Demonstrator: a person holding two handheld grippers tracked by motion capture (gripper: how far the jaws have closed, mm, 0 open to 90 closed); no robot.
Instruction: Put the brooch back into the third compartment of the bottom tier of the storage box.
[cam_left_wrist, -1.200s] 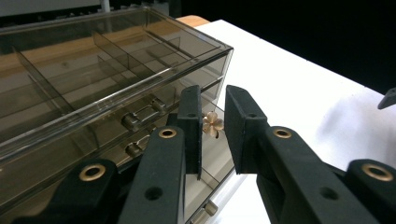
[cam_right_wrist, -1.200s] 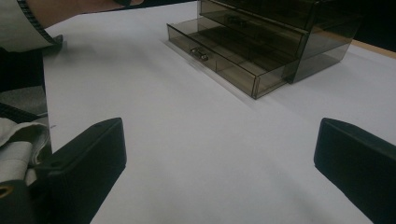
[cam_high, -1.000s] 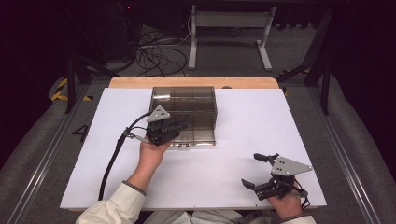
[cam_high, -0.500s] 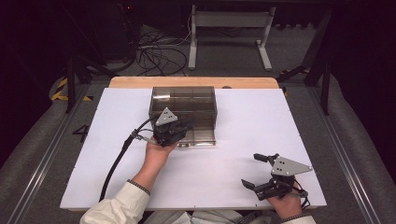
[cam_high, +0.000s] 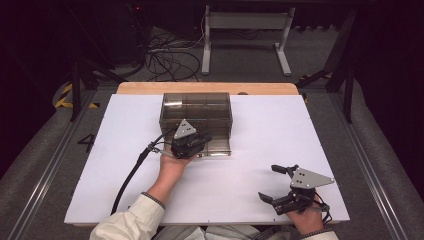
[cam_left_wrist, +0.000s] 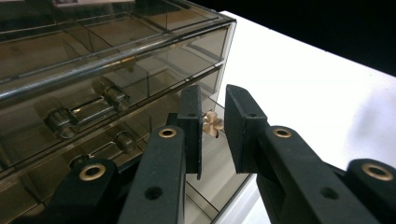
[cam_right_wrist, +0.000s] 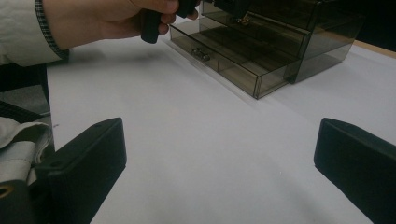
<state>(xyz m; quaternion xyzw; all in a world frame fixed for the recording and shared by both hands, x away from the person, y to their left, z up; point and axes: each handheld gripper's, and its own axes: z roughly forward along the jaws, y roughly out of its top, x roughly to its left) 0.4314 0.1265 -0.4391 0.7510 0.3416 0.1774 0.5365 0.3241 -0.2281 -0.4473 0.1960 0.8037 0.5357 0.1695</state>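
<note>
High view: the smoky see-through drawer box (cam_high: 196, 115) stands near the far middle of the white table (cam_high: 115, 165), its bottom drawer (cam_high: 215, 148) drawn out toward the person; the left gripper (cam_high: 197, 142) sits right at the box's front, just above that open drawer, while the right gripper (cam_high: 278, 184) rests low at the near right corner, well apart from the box; so the left hand (cam_high: 172, 164) is by far the nearer, and the box lies straight ahead of it, its long side running across the table

Left gripper view: the two black jaws stand close together, near the tightest they go, with a small brass clover-shaped knob (cam_left_wrist: 213, 124) between them at the front of an upper drawer (cam_left_wrist: 140, 93); the left pad appears to touch the knob, the right one shows a thin gap, so I judge the knob pinched or nearly so; the knob's stem points back toward the gripper, so a pull should run straight along the jaws, away from the box front

Right gripper view: the jaws gape wide with nothing between them but bare table; the box and its open drawer (cam_right_wrist: 233, 60) lie ahead and up to the right, beyond the left hand (cam_right_wrist: 107, 18)
</note>
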